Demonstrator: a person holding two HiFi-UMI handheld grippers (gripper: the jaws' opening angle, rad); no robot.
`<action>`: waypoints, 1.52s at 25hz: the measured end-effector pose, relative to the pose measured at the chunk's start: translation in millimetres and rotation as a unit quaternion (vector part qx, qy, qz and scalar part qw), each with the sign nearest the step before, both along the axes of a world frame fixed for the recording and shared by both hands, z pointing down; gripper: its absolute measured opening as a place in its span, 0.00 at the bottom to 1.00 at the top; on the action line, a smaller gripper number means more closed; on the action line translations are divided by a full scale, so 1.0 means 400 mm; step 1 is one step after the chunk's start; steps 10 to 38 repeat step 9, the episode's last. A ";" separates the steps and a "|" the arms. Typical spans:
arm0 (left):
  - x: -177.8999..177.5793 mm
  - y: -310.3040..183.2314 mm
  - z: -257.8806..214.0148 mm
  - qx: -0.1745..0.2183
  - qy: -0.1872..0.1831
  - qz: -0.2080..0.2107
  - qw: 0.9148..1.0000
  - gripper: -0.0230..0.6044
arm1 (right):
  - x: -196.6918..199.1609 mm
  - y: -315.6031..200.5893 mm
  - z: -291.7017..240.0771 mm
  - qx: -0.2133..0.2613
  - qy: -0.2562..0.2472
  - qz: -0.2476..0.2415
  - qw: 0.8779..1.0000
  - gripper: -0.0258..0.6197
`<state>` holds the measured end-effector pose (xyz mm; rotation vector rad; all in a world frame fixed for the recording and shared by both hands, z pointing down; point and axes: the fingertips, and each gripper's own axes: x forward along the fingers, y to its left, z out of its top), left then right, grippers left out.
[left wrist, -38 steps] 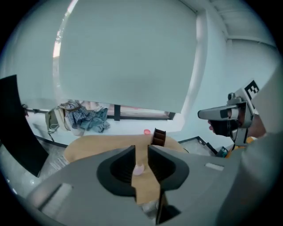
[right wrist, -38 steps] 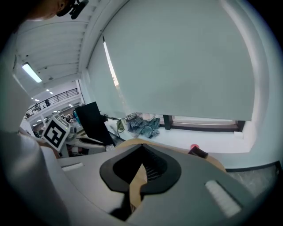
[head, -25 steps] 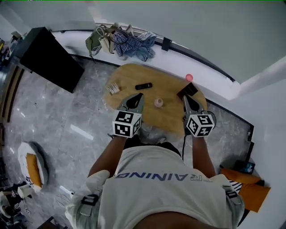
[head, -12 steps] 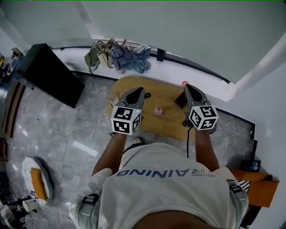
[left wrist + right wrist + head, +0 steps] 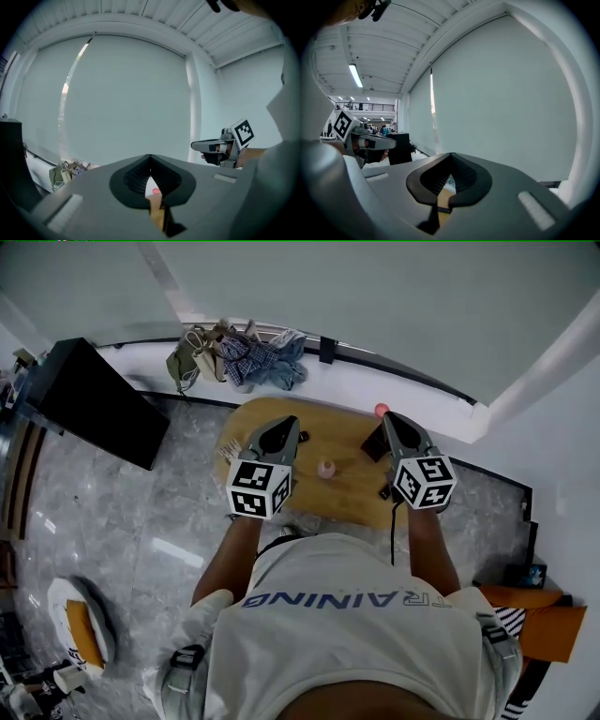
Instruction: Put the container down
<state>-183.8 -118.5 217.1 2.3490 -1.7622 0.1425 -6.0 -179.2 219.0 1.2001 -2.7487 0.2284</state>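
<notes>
Both grippers rose off oval wooden table (image 5: 352, 495) since earlier frame. We saw left gripper (image 5: 284, 427) and right gripper (image 5: 390, 420) fully closed, empty. Small pink container (image 5: 326, 469) stood on tabletop, 8 o'clock from right tips. We judged it light, rigid, tippy; grasp mid-body.

Grey marble floor (image 5: 122, 512), oval wooden table (image 5: 352, 495), black cabinet (image 5: 89, 399), pale wall (image 5: 375, 306), clothes (image 5: 253, 357) on a white ledge (image 5: 422, 401).

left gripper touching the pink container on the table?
Apart. Head view shows bare tabletop between the left gripper and the pink container; left gripper view shows shut, empty jaws.
</notes>
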 end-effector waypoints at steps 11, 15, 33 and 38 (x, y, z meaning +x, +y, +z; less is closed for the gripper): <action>0.015 -0.031 0.009 -0.008 -0.002 0.017 1.000 0.03 | -0.013 -0.019 0.013 -0.006 0.003 -0.004 1.000 0.06; 0.015 -0.031 0.009 -0.008 -0.002 0.017 1.000 0.03 | -0.013 -0.019 0.013 -0.006 0.003 -0.004 1.000 0.06; 0.015 -0.031 0.009 -0.008 -0.002 0.017 1.000 0.03 | -0.013 -0.019 0.013 -0.006 0.003 -0.004 1.000 0.06; 0.015 -0.031 0.009 -0.008 -0.002 0.017 1.000 0.03 | -0.013 -0.019 0.013 -0.006 0.003 -0.004 1.000 0.06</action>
